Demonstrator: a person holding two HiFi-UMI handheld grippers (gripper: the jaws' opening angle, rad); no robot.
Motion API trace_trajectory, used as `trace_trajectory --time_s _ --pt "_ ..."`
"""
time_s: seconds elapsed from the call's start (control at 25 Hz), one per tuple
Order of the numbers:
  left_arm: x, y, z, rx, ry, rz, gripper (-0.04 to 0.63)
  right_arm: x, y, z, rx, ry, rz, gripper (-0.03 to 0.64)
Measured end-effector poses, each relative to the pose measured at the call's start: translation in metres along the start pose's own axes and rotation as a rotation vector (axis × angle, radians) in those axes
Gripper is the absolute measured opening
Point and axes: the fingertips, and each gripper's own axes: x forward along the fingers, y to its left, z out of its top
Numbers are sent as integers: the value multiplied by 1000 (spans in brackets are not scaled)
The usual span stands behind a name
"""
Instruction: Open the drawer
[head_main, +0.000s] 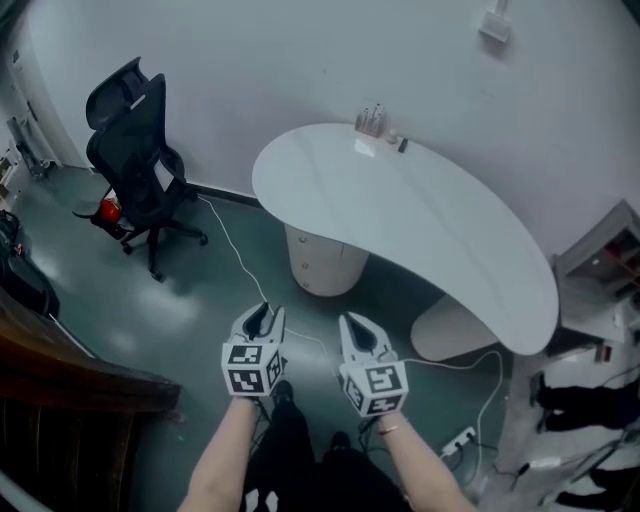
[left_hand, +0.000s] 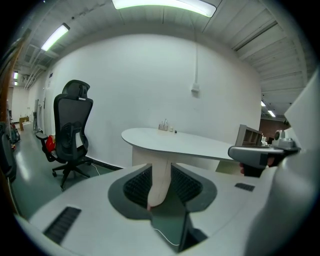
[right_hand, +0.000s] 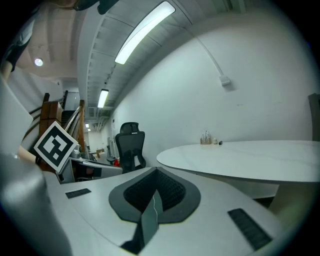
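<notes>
The left gripper (head_main: 264, 312) and the right gripper (head_main: 357, 322) are held side by side above the grey-green floor (head_main: 200, 300), low in the head view, and both are pointed toward a white curved table (head_main: 420, 220).

In the left gripper view the jaws of the left gripper (left_hand: 161, 172) are seen spread apart. Nothing is held between them, and only the far table leg is seen through the gap. In the right gripper view the tips of the right gripper (right_hand: 156, 191) are pressed together, and nothing is pinched.

Under the table top a rounded cream cabinet (head_main: 320, 265) is found, well apart from both grippers. Faint seams are seen across its front, and this front is flush and closed. A single drawer cannot be told clearly from here.

A black office chair (head_main: 140, 160) is placed at the left near the wall. A white cable (head_main: 235, 250) is laid over the floor between the chair and the cabinet. Some small bottles (head_main: 371, 120) are set at the far edge of the table.
</notes>
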Motion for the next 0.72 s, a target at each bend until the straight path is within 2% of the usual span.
trace_trajectory --time_s 0.36,0.72 --pt "84 65 28 53 64 -98 120 93 6 -6 20 44 -81 3" --pt "154 82 9 96 122 -155 133 133 -28 -18 46 53 -184 3"
